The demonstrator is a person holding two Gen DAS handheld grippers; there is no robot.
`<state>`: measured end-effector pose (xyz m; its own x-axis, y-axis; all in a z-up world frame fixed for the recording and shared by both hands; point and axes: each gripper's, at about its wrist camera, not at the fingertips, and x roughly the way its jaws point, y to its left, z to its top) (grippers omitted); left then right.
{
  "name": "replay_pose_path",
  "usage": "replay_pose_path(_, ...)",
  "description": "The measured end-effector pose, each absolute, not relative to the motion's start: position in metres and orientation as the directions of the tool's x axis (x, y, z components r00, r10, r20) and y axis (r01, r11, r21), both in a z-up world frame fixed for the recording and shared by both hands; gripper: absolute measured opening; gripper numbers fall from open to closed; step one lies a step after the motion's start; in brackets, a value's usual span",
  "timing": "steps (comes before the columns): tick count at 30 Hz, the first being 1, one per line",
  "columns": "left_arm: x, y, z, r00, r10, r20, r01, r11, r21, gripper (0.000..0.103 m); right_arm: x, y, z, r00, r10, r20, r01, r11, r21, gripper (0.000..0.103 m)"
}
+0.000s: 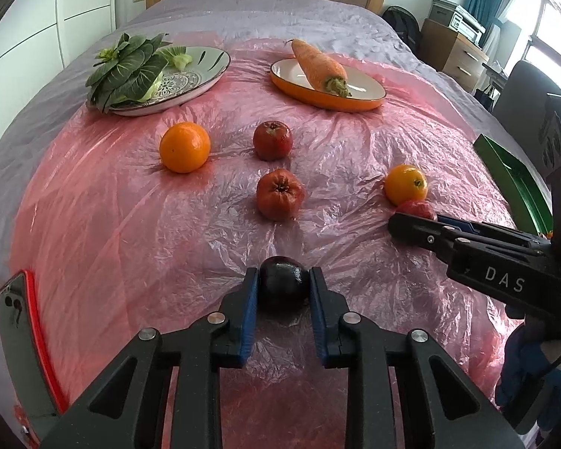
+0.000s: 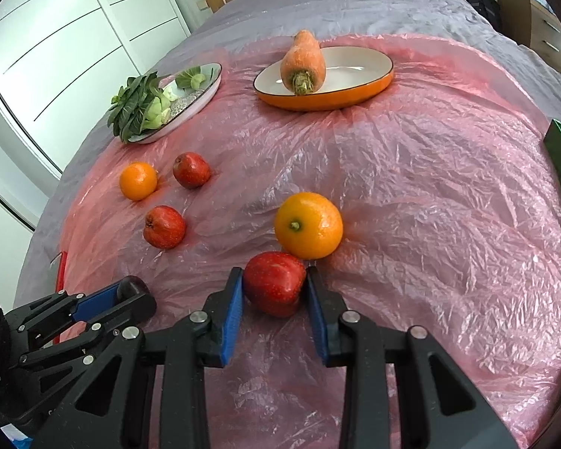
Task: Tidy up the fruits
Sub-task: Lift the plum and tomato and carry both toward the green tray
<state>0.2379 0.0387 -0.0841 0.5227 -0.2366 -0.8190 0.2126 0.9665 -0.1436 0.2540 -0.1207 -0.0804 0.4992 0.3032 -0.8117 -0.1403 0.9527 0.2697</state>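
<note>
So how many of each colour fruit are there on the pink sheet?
Orange fruits: 2
Red fruits: 3, the last between the right gripper fingers
Dark purple fruit: 1, between the left gripper fingers
Total: 6
</note>
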Motion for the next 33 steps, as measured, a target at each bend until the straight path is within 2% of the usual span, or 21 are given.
replay_pose_path(33, 0.181, 0.022, -0.037, 0.566, -0.215, -0.796, 0.222, 0.969, -0.105, 0.022, 0.185, -0.150, -0.045, 0.523, 0.296, -0.799, -0.155, 0.955, 0.253, 0.044)
